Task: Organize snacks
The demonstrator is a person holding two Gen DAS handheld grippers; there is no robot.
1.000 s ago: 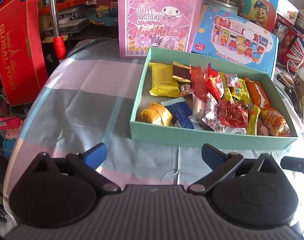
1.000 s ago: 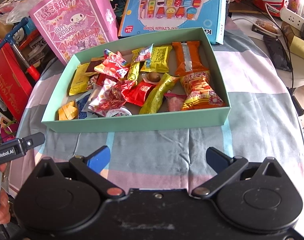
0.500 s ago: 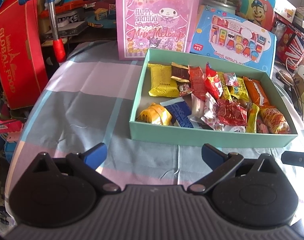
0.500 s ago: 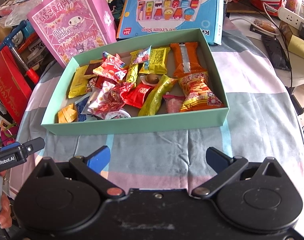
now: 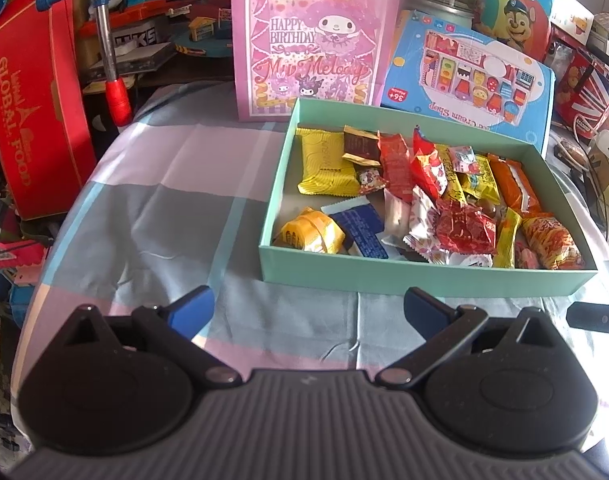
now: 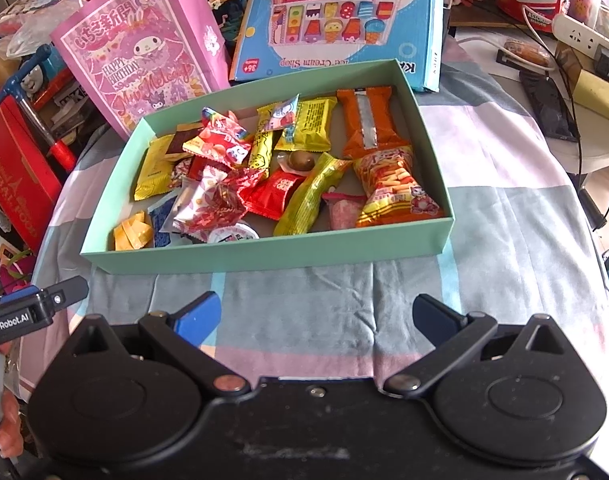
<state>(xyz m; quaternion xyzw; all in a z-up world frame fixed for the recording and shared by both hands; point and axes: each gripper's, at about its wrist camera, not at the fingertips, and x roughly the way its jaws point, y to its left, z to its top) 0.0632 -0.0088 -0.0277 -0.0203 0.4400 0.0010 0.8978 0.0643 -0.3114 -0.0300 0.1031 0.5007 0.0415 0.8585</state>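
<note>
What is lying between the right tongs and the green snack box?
Nothing: only bare checked cloth lies between the open right tongs and the green snack box. The right wrist view shows this.

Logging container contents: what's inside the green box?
The green box holds loose wrapped snacks, including an orange bar and a yellow packet. They overlap, so lower wrappers are covered.

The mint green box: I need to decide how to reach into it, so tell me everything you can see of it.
The mint green box is a shallow, open-topped rectangular tray, seemingly of matte cardboard, with plain upright walls and no lid in view. It sits flat on the checked tablecloth, loosely filled with wrapped snacks lying in a jumble. A pink birthday bag and a blue toy box stand just behind it. Both grippers are short of its near wall, not touching it.
</note>
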